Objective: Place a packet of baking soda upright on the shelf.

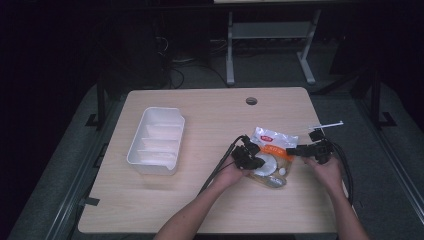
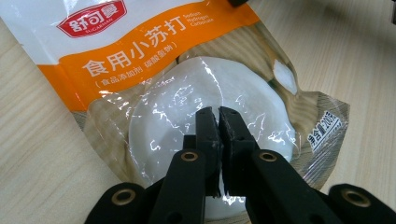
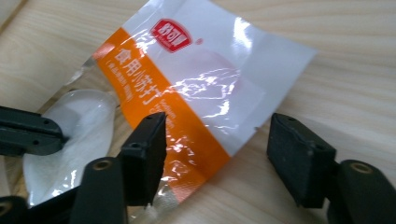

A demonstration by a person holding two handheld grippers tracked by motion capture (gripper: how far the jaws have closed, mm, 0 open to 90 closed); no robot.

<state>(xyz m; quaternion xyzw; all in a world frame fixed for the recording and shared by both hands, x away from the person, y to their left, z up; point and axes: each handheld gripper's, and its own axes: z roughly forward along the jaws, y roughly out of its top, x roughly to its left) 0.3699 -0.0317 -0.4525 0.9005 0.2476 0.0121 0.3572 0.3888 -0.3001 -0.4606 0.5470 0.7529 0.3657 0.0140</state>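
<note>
A plastic bag [image 1: 274, 145] with a white top, an orange band and a printed white plate lies flat on the wooden table, right of centre. My left gripper [image 1: 261, 162] is shut, its tips resting over the plate picture on the bag [image 2: 187, 70]; I cannot tell whether film is pinched between the jaws. In its own view the left gripper [image 2: 218, 112] shows both jaws pressed together. My right gripper [image 1: 291, 150] stands open at the bag's right edge. In the right gripper view the gripper [image 3: 217, 123] has one jaw over the orange band of the bag [image 3: 196, 79] and the other over bare wood.
A white divided tray [image 1: 155, 142] sits on the left half of the table [image 1: 150, 200]. A round cable hole [image 1: 251, 101] is near the far edge. Cables trail from both grippers toward the front. Bare wood lies between tray and bag.
</note>
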